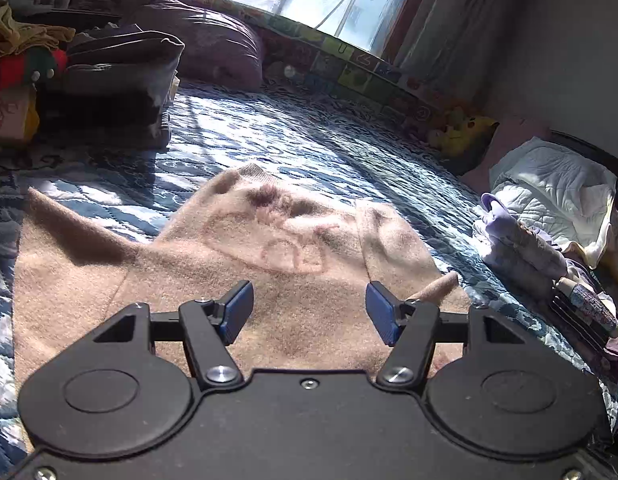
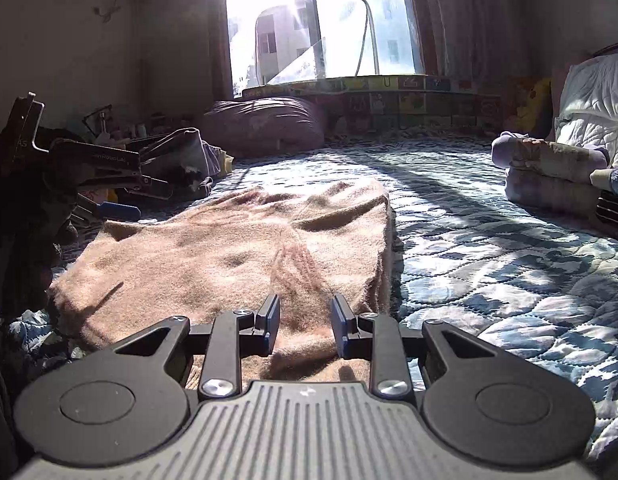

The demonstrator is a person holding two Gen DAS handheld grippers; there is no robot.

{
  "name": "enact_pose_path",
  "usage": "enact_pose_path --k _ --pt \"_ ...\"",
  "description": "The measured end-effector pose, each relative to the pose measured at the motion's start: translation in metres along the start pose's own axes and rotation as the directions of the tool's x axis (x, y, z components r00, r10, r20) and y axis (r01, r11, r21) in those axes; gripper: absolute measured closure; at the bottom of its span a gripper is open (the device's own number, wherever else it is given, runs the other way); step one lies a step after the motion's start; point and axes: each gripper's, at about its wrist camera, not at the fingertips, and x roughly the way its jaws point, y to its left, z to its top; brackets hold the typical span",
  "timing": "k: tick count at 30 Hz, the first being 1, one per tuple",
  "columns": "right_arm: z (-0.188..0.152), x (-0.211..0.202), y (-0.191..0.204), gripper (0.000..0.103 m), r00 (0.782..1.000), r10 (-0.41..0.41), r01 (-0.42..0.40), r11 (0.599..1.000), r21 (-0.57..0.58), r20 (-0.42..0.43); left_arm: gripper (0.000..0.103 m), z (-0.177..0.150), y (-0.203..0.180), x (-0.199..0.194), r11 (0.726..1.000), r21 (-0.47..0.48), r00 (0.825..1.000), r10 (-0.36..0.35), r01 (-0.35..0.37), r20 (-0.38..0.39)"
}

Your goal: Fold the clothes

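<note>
Left hand-held gripper (image 1: 309, 312) hovers over tan sweater (image 1: 237, 280), jaws wide, released. Right hand-held gripper (image 2: 305, 324) low at sweater's near edge, jaws apart, gripping nothing. Sweater lies flat on quilted bed (image 1: 301, 136). Only right view shows the left unit, dark and cut off at frame edge.

left tool (image 2: 109, 210) arm, seen from right wrist: faint pale lettering along the black arm, too small to read
left tool upper bracket: digits, looks like "45", unsure
play mat tiles (image 1: 351, 62) under window: "U" and arrow signs
sweater (image 1: 269, 264): reddish motif, no letters legible
</note>
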Motion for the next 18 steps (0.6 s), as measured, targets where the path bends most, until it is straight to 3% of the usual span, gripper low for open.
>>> enact_pose_path --k 2,5,9,12,14,18 --pt "0.001 -0.002 -0.004 0.074 1.0 -0.003 0.003 0.999 0.035 -0.006 0.042 -0.002 0.032 -0.025 0.993 -0.08 0.996 0.084 -0.081 0.025" --pt "0.001 -0.004 -0.01 0.074 1.0 -0.01 0.011 0.996 0.088 -0.014 0.041 -0.009 0.074 -0.056 0.959 -0.226 0.982 0.185 -0.172 0.036" --pt "-0.002 -0.004 -0.013 0.074 0.999 -0.015 0.019 0.991 0.129 -0.03 0.041 -0.02 0.116 -0.078 0.905 -0.371 0.975 0.224 -0.206 0.003" --pt "-0.005 0.0 -0.012 0.074 0.999 -0.016 0.022 0.99 0.142 -0.046 0.041 -0.031 0.137 -0.077 0.857 -0.497 0.99 0.141 -0.138 -0.03" --pt "-0.006 0.001 -0.011 0.074 0.999 -0.015 0.022 0.989 0.145 -0.05 0.041 -0.042 0.143 -0.077 0.803 -0.59 0.997 0.077 -0.08 -0.031" --pt "-0.007 0.005 -0.007 0.074 0.998 -0.012 0.019 0.991 0.132 -0.055 0.042 -0.054 0.137 -0.084 0.74 -0.673 0.999 -0.02 -0.014 -0.043"
